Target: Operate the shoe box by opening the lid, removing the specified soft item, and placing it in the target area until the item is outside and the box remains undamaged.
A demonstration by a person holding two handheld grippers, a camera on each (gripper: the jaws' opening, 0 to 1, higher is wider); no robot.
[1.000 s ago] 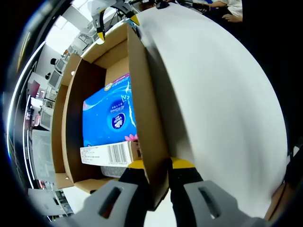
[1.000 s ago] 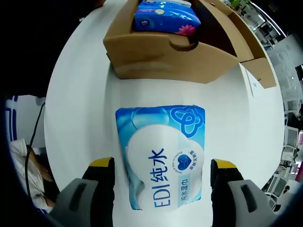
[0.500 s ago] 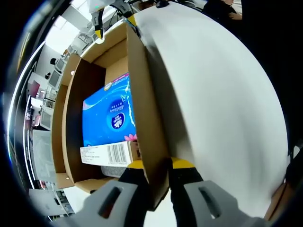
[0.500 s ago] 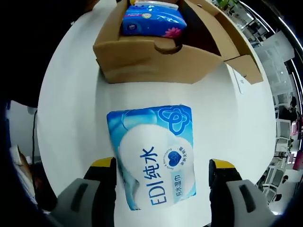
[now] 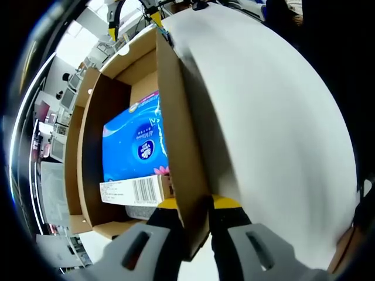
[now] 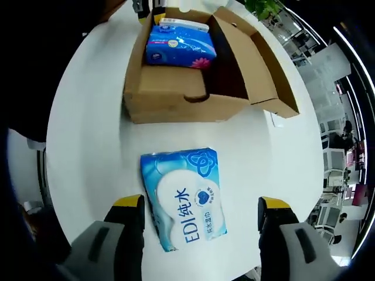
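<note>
One glossy soft pack (image 6: 184, 197) beside cardboard box (image 6: 176, 105)

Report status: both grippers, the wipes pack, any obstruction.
Left gripper shut on box wall. Right gripper open. Wipes pack out, flat on table beside box. Nothing in the way.

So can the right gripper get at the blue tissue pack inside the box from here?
Probably yes: the right gripper is open, the box is lidless on top, and the blue tissue pack lies exposed. The wipes pack lies nearer, on the table.

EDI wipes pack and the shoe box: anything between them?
Nothing. In the right gripper view, bare white table separates the EDI wipes pack from the shoe box.
</note>
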